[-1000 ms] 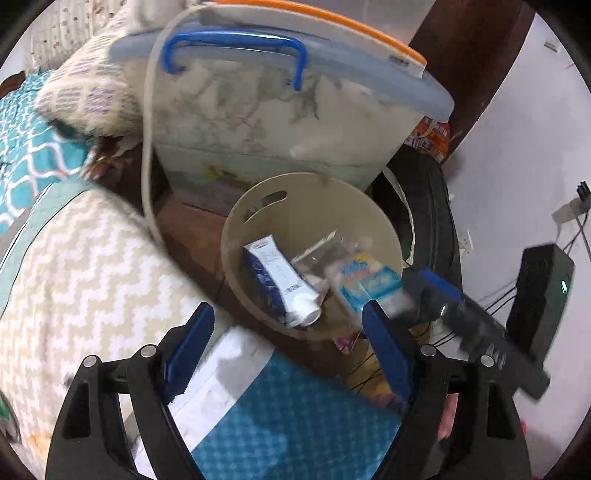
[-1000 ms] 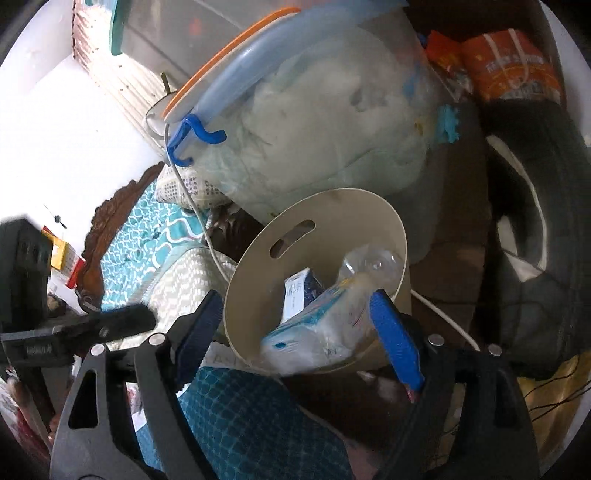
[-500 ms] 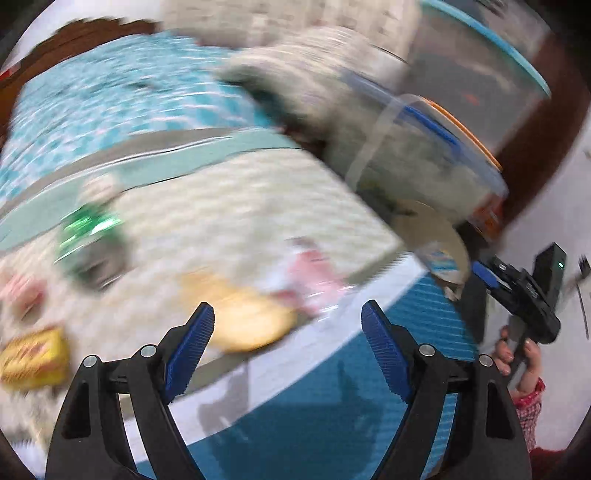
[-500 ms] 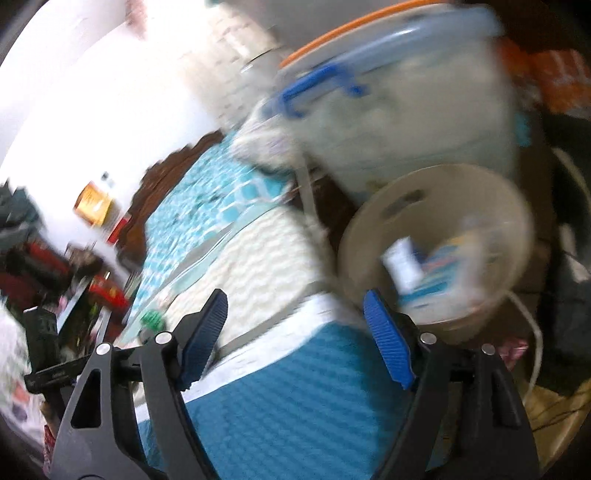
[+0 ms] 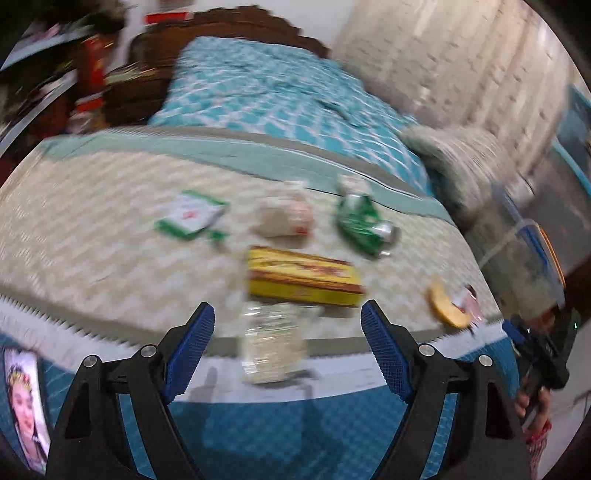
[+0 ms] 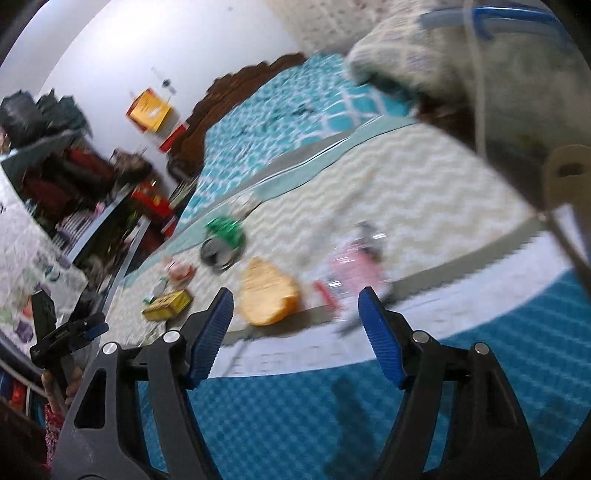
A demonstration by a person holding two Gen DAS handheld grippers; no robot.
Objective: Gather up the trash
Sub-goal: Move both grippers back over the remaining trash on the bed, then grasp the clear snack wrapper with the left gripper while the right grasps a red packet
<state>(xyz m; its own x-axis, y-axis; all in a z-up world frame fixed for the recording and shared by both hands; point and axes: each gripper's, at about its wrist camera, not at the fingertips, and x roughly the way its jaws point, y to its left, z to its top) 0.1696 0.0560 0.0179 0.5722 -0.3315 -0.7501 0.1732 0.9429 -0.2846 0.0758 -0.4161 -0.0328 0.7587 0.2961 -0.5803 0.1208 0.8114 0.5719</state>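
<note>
Trash lies on the chevron blanket (image 5: 92,206) of a bed. In the left wrist view I see a clear crumpled plastic bottle (image 5: 271,341), a yellow box (image 5: 303,277), a crushed green can (image 5: 364,225), a green-and-white packet (image 5: 190,218), a crumpled wrapper (image 5: 284,218) and a yellow peel (image 5: 445,304). My left gripper (image 5: 288,345) is open, with the bottle between its fingers' line. My right gripper (image 6: 295,332) is open and empty, just in front of the yellow peel (image 6: 267,295) and a pink wrapper (image 6: 356,271). The beige trash bin's rim (image 6: 567,173) shows at the right edge.
A teal patterned mattress edge (image 5: 295,435) runs under both grippers. A pillow (image 5: 461,158) and a clear storage tub (image 5: 524,254) stand at the right. A dark headboard (image 5: 229,29) and cluttered shelves (image 6: 66,177) are at the far end. A phone (image 5: 26,402) lies at the left.
Both grippers have swung left, away from the trash bin, and now face the trash on the bed. Both stay open and empty.
</note>
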